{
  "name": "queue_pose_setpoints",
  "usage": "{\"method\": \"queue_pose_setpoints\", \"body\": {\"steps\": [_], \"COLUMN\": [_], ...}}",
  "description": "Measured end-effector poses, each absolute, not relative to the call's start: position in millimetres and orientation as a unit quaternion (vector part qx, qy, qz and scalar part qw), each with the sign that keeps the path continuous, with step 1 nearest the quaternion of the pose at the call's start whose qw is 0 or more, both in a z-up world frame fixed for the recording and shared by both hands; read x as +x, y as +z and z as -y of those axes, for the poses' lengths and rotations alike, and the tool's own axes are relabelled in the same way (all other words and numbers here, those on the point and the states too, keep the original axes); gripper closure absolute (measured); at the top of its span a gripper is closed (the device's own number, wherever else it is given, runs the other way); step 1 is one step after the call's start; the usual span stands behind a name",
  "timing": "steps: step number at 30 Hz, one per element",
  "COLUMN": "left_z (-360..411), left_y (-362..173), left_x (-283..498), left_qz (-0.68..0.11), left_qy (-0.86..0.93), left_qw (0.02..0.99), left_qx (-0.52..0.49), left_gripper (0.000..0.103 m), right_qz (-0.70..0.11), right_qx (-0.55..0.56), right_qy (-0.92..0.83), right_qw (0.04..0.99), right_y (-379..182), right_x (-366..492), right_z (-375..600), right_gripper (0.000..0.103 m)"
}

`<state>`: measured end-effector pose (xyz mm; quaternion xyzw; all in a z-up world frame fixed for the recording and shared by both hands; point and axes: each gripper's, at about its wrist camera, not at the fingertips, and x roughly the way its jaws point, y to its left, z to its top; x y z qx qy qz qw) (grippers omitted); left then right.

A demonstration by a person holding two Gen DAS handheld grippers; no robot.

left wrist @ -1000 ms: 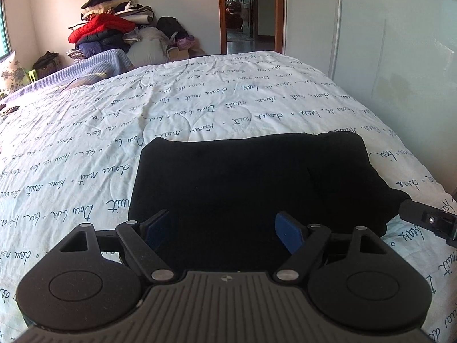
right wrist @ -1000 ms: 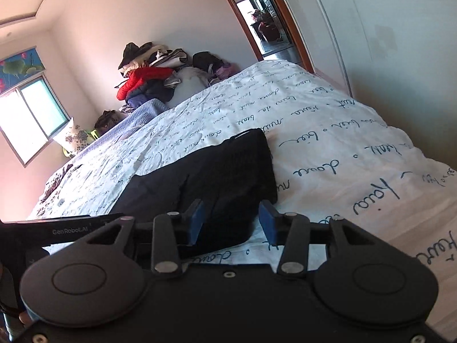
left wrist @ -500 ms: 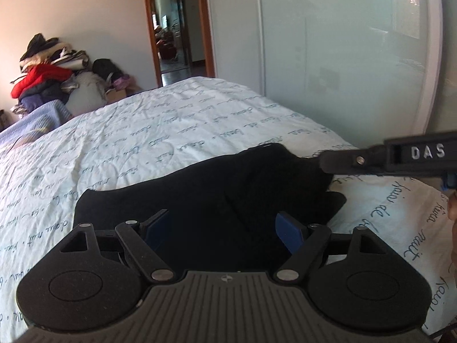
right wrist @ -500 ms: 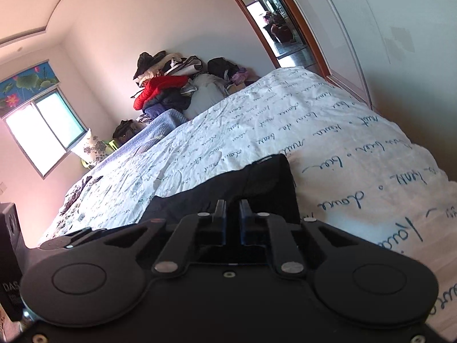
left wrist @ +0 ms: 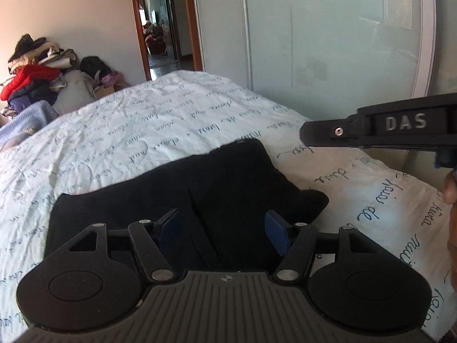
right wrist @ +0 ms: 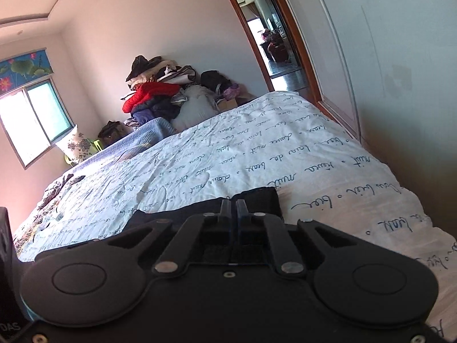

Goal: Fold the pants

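Left gripper (left wrist: 222, 227) fills the bottom of its view with its blue pads (left wrist: 274, 233) spread wide apart, nothing between them, poised over the black pants (left wrist: 217, 183). These lie folded in the lower centre of the frame on a white bedsheet (left wrist: 142, 131) printed with dark script. One fold edge runs as a slanted crease between the two pads.

Right gripper (right wrist: 233, 207) in its own view has its fingers drawn together with only a thin slit between them. They sit at the near edge of the pants (right wrist: 257, 198), low in the centre of the frame. Whether any cloth is pinched between them cannot be told, since the gripper body hides that spot. In the left view the same tool (left wrist: 380, 128) juts in from the right edge, marked DAS, above the pants' right end.

A clothes pile (right wrist: 160, 94) with a red jacket sits in the upper middle of the right view, a window (right wrist: 31, 120) at the left edge, and a doorway (left wrist: 160, 25) at the top of the left view.
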<state>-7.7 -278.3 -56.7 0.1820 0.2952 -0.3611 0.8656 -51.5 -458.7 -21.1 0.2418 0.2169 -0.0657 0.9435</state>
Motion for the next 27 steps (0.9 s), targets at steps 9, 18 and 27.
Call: {"method": "queue_pose_setpoints", "body": {"steps": [9, 18, 27], "left_z": [246, 209, 195], "left_y": [-56, -60, -65], "left_x": [15, 51, 47], "left_qz": [-0.303, -0.352, -0.36], "left_qy": [-0.292, -0.215, -0.19], "left_qw": [0.895, 0.901, 0.906], "left_qx": [0.144, 0.132, 0.115], "left_gripper": [0.034, 0.034, 0.021], "right_qz": [-0.271, -0.34, -0.34], "right_qx": [0.151, 0.145, 0.088], "right_qy": [-0.027, -0.029, 0.003], "right_qw": [0.95, 0.929, 0.936], "right_y": [-28, -59, -53], "right_x": [-7, 77, 6], "right_z": [448, 451, 394], "right_gripper": [0.097, 0.099, 0.08]}}
